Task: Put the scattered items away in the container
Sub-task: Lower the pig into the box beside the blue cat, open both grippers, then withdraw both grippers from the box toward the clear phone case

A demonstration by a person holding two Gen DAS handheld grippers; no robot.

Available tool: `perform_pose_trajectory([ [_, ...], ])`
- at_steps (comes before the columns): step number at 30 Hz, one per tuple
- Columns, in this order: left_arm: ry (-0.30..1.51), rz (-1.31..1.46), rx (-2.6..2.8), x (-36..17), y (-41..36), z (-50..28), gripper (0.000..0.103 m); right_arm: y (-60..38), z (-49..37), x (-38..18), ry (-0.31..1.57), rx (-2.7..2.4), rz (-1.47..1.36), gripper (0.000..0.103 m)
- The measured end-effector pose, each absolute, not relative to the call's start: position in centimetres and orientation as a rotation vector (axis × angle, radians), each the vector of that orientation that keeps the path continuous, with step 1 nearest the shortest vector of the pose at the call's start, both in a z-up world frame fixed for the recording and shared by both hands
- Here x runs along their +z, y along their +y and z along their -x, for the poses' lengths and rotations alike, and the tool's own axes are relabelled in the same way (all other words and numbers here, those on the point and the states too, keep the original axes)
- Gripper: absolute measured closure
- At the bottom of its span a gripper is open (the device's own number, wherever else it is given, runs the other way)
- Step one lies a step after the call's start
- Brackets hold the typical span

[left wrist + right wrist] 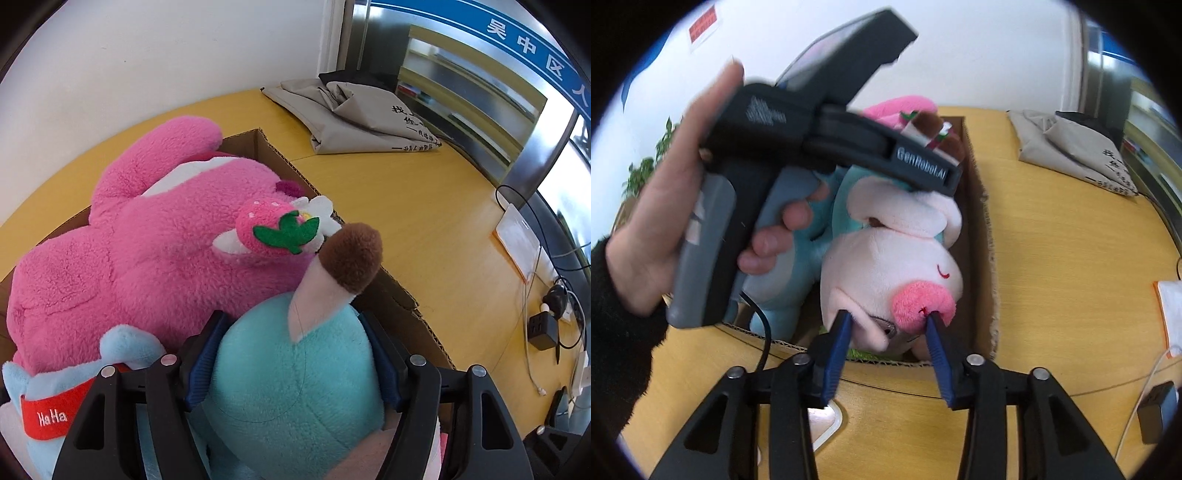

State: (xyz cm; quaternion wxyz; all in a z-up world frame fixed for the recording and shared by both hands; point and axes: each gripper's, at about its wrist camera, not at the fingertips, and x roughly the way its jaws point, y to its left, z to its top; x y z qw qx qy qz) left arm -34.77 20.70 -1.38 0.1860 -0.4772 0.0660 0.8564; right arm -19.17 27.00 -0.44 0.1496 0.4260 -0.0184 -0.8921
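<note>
Plush filled the left wrist view. The left gripper (295, 354) had its two blue pads pressed against either side of the teal plush toy (295, 376), pinching its rounded body over the cardboard box (280, 155). A pale ear with a brown tip (351, 254) stuck up beyond the fingers. The pink strawberry bear (140, 251) already lay in the box, and a light blue toy with a red "HaHa" band (51, 410) sat beside it at the lower left.

In the right wrist view, the right gripper (888, 321) stood spread, its fingertips at the toy's pale face (886, 273), one by the cheek and one touching the pink snout (921, 301); whether they pressed I cannot tell. A hand (665, 221) held the left gripper's handle above the box.

The toy looked light, soft and squashy, not fragile; a broad pinch across the body seemed surest, since ears and snout would likely slip.
</note>
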Motion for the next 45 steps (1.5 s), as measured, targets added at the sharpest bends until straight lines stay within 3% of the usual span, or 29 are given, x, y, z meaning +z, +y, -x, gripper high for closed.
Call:
perform_pose_trajectory([
  [3,0.144,1.292,2.447,-0.3,19.9,33.6,0.025,27.4,18.1,0.1,-0.092,-2.626,-1.199,0.027],
  [8,0.041,1.129,2.517,4.2,16.1,29.2,0.021,27.0,16.5,0.8,-0.089,-2.665,-1.163,0.027],
  [10,0.001,1.071,2.541,5.9,14.0,26.8,0.014,26.6,16.0,1.3,-0.072,-2.675,-1.141,0.027],
  [15,0.026,1.019,2.602,8.4,9.9,19.8,0.006,25.5,13.1,2.9,-0.009,-2.717,-1.077,0.027],
  [19,0.073,1.019,2.631,7.9,7.3,14.5,0.006,24.2,10.6,4.1,0.027,-2.753,-1.042,0.027],
  [25,-0.033,1.030,2.640,7.1,4.1,8.8,0.006,22.6,7.6,4.6,0.069,-2.768,-1.032,0.027],
  [37,-0.184,1.098,2.585,2.9,2.7,4.1,0.006,21.1,4.9,4.1,0.124,-2.776,-1.046,0.027],
  [41,-0.206,1.176,2.536,0.6,2.7,4.0,0.009,21.5,5.2,2.3,0.085,-2.750,-1.110,0.027],
  [45,-0.247,1.278,2.459,-2.1,2.8,4.7,0.030,22.5,6.3,-1.0,0.023,-2.720,-1.231,0.027],
])
